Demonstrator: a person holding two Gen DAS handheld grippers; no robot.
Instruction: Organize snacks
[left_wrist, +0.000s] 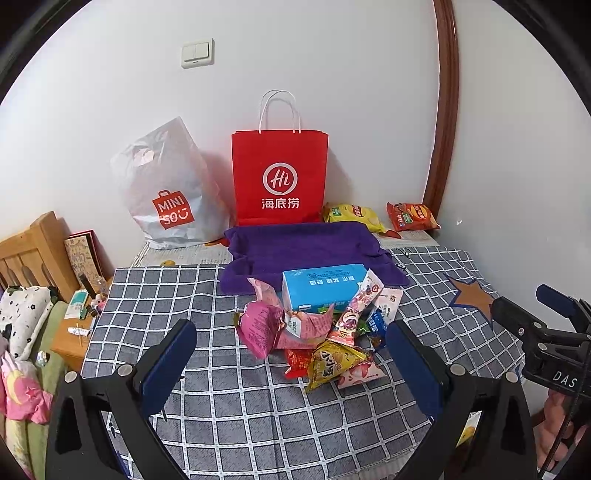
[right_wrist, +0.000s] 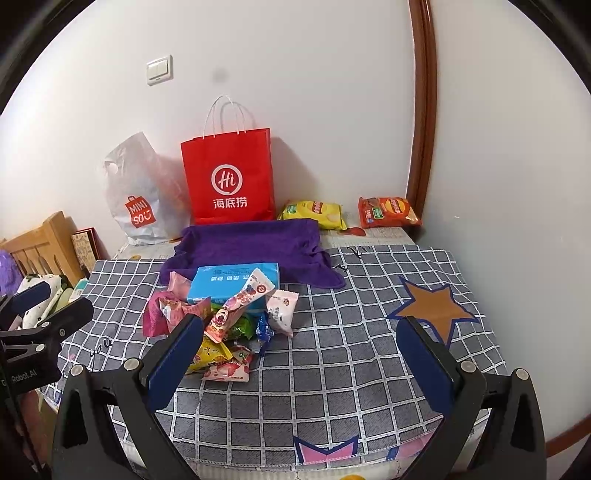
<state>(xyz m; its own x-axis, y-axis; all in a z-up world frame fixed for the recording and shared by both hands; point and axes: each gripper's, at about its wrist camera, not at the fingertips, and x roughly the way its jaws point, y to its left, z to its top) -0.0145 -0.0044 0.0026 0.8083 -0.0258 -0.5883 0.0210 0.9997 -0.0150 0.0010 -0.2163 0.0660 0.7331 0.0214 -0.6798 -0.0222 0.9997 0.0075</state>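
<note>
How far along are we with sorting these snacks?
Barely started. Possibly done: the yellow chip bag and the red chip bag lie apart by the wall. In hand: nothing; left claw and right claw are open. Left: the snack pile by the blue box.

Glossy foil snack packets (left_wrist: 325, 347), matt red paper bag (left_wrist: 279, 177), fuzzy purple cloth (left_wrist: 306, 247)

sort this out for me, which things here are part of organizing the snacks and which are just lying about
Part of the job:
snack pile
blue box
yellow chip bag
red chip bag
red paper bag
purple towel

Just lying about:
light switch
wooden headboard
bedside clutter
</note>
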